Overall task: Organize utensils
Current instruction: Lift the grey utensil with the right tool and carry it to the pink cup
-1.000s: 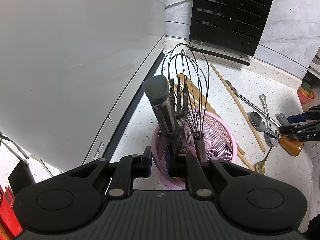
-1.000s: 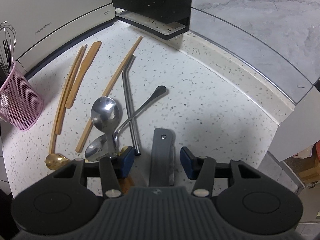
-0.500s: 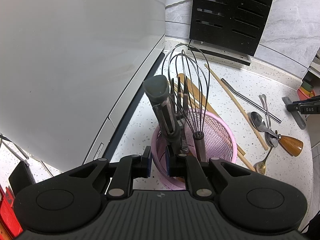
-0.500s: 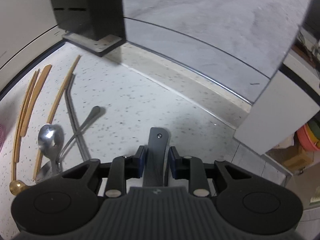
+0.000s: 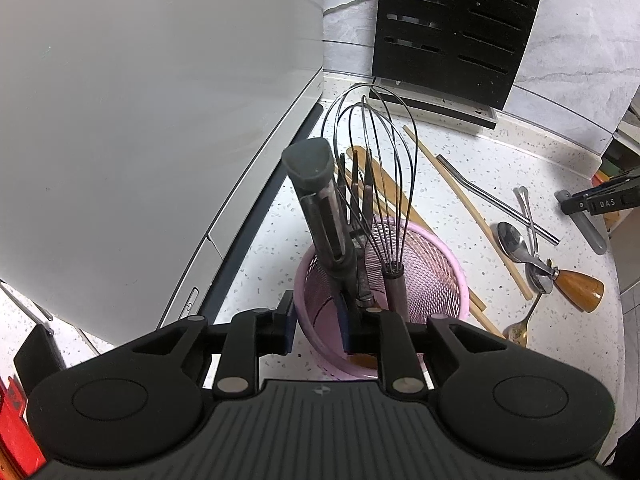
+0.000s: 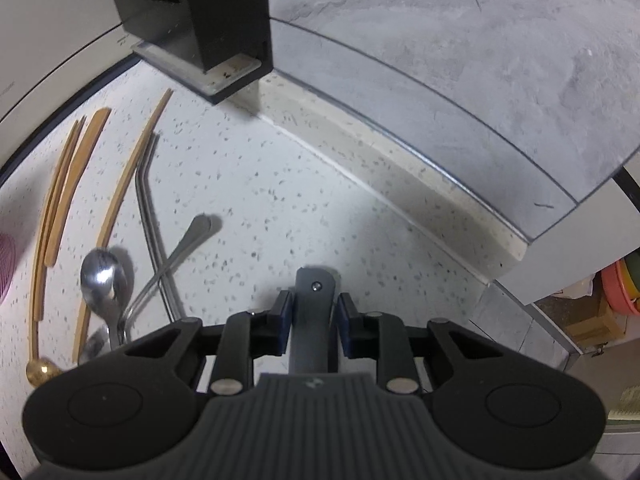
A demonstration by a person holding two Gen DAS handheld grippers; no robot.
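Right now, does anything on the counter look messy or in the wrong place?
Yes. Only the whisk and a few tools stand in the pink basket. The wooden sticks, bent metal straw and spoons lie loose on the counter, some crossing each other, and the two spoons overlap.

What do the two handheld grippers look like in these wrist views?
Both the left gripper and the right gripper have matte black bodies with ribbed centres, round side discs, silver pivot pins and blue pads on the fingers. White "DAS" lettering marks the right one's side.
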